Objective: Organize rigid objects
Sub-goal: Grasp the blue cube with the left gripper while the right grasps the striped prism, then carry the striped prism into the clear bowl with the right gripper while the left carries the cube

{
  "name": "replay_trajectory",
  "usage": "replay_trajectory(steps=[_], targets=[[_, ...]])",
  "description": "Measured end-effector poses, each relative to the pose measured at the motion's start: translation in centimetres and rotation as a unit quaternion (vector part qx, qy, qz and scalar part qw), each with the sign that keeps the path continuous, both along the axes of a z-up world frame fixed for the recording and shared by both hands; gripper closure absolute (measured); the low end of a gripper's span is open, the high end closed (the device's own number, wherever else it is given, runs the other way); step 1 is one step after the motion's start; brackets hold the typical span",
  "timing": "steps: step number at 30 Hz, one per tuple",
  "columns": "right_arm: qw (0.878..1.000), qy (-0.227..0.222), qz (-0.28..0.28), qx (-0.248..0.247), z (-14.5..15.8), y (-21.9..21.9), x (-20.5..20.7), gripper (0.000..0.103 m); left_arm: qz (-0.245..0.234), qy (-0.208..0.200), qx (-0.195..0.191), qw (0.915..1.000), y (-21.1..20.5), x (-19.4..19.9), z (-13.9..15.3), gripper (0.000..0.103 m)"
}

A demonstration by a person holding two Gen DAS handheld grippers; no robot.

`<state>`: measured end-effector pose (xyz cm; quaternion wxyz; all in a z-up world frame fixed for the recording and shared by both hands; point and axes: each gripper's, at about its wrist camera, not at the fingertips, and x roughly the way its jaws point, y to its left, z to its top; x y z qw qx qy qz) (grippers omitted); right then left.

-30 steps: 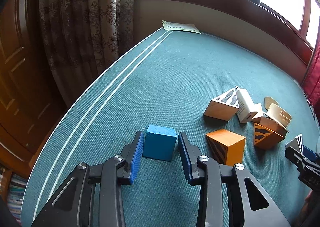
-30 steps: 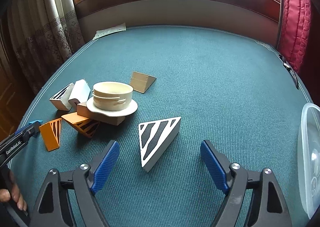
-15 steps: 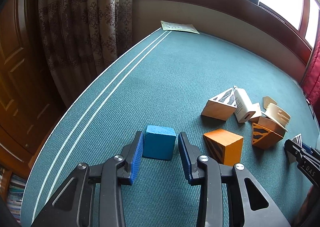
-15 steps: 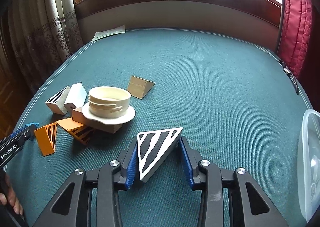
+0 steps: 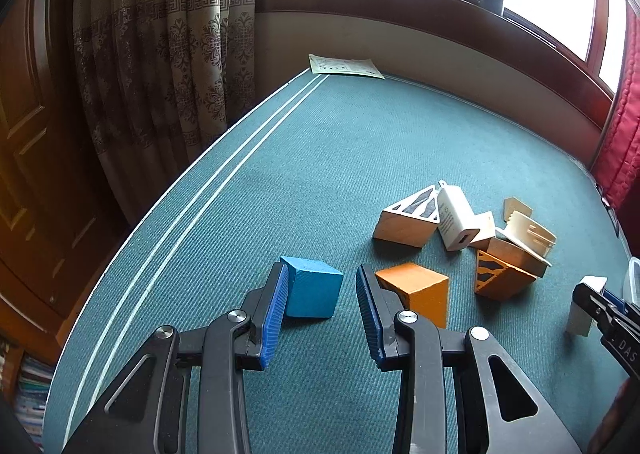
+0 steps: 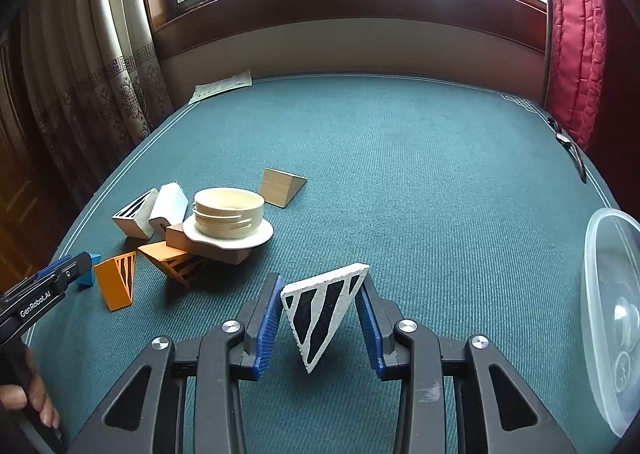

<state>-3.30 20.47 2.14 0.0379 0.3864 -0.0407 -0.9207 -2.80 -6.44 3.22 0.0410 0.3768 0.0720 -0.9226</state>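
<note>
Closing in from wide apart, the right gripper (image 6: 320, 318) now pinches the white wedge with black stripes (image 6: 322, 312) between both blue pads, and the wedge is tipped up off the green table (image 6: 420, 174), one corner pointing down. Its far faces are hidden. The left gripper (image 5: 320, 310) sits as before around the blue cube (image 5: 314, 288): the left pad touches it, the right pad stands clear, so it is not clamped. An orange block (image 5: 418, 290) is partly hidden behind that pad. Its body reads "GenRobot.AI" in the right view. A clear plastic container (image 6: 612, 306) is cut off at the edge.
</note>
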Motion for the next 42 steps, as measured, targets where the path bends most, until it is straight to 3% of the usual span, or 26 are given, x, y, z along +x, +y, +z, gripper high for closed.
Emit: replay_trajectory(steps=[6,11,12,15,20,21,25,27,34,40,42], targets=[[1.0,0.008,-0.01,-0.012,0.5,1.2,1.0,0.064,-0.015,0.017,-0.01,0.9997,1.4,0.5,1.2,0.067],[1.0,0.005,-0.007,-0.016,0.2,1.5,1.3,0.064,-0.001,0.0,-0.004,1.0,0.6,0.5,0.3,0.066],[1.0,0.003,-0.006,-0.019,0.0,1.5,1.3,0.064,0.003,-0.008,0.003,1.0,0.2,0.3,0.0,0.064],[1.0,-0.006,-0.005,-0.022,-0.5,1.5,1.0,0.063,0.017,-0.021,0.011,0.9996,-0.6,0.2,-0.9,0.043],[1.0,-0.016,-0.009,-0.022,-1.1,1.6,0.6,0.062,0.017,-0.019,0.009,0.9996,-0.9,-0.3,-1.5,0.041],[1.0,-0.017,-0.01,-0.022,-1.1,1.6,0.6,0.061,0.015,-0.02,0.008,0.9997,-0.7,-0.4,-1.7,0.042],[0.999,-0.024,-0.018,-0.027,-1.3,2.0,0.2,0.054,0.011,-0.019,0.002,0.9998,-0.4,-0.9,-2.1,0.072],[0.999,-0.029,-0.024,-0.033,-1.5,2.4,-0.1,0.053,0.009,-0.014,0.017,0.9997,-0.7,-0.8,-2.0,0.072],[0.996,-0.042,-0.045,-0.058,-1.5,3.2,-1.3,0.053,0.014,0.018,0.013,0.9997,-0.8,0.2,-0.5,0.072],[0.997,-0.037,-0.047,-0.047,-1.6,2.7,-2.2,0.053,-0.002,0.033,0.016,0.9993,0.2,0.6,0.8,0.072],[0.997,-0.034,-0.051,-0.04,-1.6,2.7,-2.2,0.065,-0.009,0.034,0.017,0.9992,0.6,0.9,1.0,0.072]])
